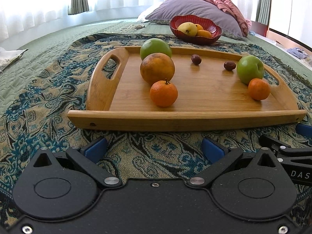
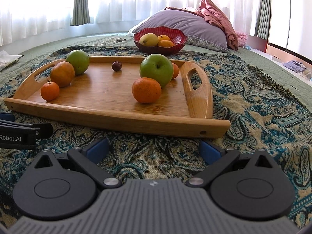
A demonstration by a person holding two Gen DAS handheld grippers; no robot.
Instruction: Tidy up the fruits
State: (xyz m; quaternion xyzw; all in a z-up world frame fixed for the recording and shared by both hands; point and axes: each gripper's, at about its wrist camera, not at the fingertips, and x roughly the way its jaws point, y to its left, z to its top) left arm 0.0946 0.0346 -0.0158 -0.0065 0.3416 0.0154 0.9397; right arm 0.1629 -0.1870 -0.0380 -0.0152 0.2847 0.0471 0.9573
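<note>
A wooden tray (image 1: 195,115) (image 2: 109,115) lies on a patterned blanket. On it are two green apples (image 1: 250,69) (image 2: 157,69), a large dull orange (image 1: 157,68) (image 2: 62,74), small mandarins (image 1: 163,93) (image 2: 146,89) and dark dates (image 1: 196,59) (image 2: 116,66). A red bowl (image 1: 195,29) (image 2: 159,40) behind the tray holds a yellow fruit and oranges. My left gripper (image 1: 154,150) is open and empty in front of the tray. My right gripper (image 2: 154,149) is open and empty near the tray's right front corner.
A purple pillow (image 1: 195,7) (image 2: 185,23) and a pink cloth (image 2: 220,17) lie behind the bowl. A cable (image 1: 128,28) lies on the green bedspread. A paper packet (image 1: 9,57) lies at the far left. The bed edge is at the right.
</note>
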